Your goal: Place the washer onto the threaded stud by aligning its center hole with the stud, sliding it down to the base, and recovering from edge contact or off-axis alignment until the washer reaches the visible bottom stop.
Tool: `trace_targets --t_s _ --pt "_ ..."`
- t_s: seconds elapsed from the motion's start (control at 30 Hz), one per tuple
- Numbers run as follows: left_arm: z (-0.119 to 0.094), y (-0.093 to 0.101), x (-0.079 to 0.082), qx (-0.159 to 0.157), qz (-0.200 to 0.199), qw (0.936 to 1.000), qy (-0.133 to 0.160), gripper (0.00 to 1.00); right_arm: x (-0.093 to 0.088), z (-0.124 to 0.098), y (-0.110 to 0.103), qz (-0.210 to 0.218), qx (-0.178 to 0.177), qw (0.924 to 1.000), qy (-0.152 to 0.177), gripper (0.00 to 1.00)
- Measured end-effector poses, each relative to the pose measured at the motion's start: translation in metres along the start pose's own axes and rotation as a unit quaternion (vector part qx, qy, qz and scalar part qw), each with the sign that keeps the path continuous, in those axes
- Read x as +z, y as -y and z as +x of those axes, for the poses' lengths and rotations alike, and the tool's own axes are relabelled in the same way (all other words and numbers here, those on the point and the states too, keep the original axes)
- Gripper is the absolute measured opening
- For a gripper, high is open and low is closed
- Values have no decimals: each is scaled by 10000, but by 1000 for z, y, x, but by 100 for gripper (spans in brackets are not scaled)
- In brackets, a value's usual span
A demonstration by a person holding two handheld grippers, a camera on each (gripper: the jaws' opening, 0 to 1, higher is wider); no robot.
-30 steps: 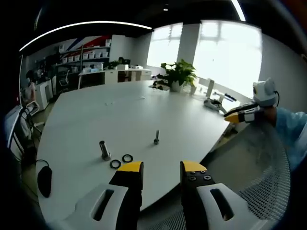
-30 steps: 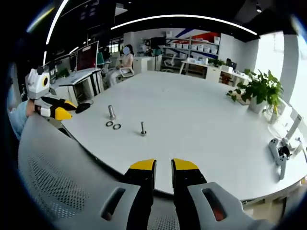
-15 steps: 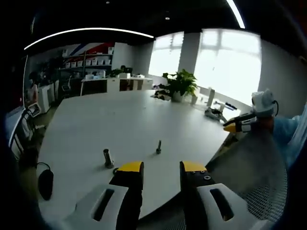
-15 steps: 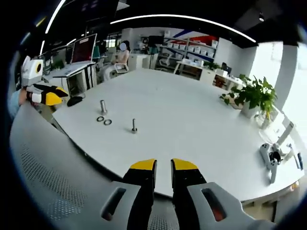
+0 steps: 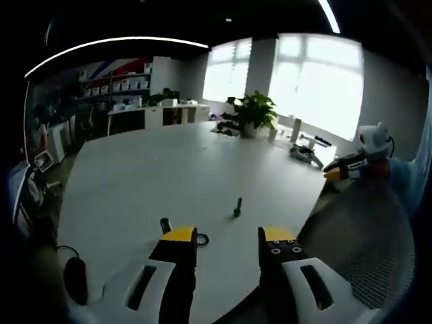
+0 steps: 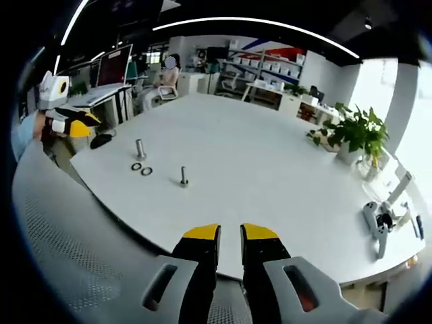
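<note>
Closer in now comes the left hand-held gripper, and its jaws have spread a touch wider than a moment ago, with nothing between them, while the hardware that sat out ahead has slid down toward its yellow tips. In the left gripper view the slim threaded stud stands upright on the white tabletop, just beyond the gap between the jaws and a little toward the right one. One dark washer lies flat right beside the left jaw's tip, and the top of a stouter bolt peeks up just past that same tip. Judging from that, the jaws are opened ready to pick a washer off the surface, and the stud is left standing free so the ring can be dropped over it from above. Over to the right hand-held gripper: jaws at a narrow gap, carrying nothing, held back off the table edge above a grey mesh chair back. From there the stud sits well ahead and to the left, two washers lie flat side by side further left, and the stout bolt stands just beyond them. It looks to be waiting in reserve. No washer is lifted yet, so the task has barely begun; a thin flat ring on a smooth top may slide away from closing jaws.
</note>
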State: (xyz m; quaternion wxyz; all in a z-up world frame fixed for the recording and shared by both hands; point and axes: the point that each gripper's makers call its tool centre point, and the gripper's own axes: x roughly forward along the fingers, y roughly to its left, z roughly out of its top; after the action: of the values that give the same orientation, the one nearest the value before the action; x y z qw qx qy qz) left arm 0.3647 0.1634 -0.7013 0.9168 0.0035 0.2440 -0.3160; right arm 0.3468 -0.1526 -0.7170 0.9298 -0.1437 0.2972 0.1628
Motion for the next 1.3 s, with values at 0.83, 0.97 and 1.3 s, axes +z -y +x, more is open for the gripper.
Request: trace_targets --t_s 0.83,0.97,1.3 --pt "61 -34 -55 -213 625 9909 -1169 26 -8 4 17 93 -161 9997 -169 14" --pt "68 -39 -72 -233 607 9870 -1470 23 -12 6 17 79 -176 9993 -315 14" --pt "91 -61 -99 -126 782 9778 -1939 24 -14 6 19 131 -204 9990 -380 14"
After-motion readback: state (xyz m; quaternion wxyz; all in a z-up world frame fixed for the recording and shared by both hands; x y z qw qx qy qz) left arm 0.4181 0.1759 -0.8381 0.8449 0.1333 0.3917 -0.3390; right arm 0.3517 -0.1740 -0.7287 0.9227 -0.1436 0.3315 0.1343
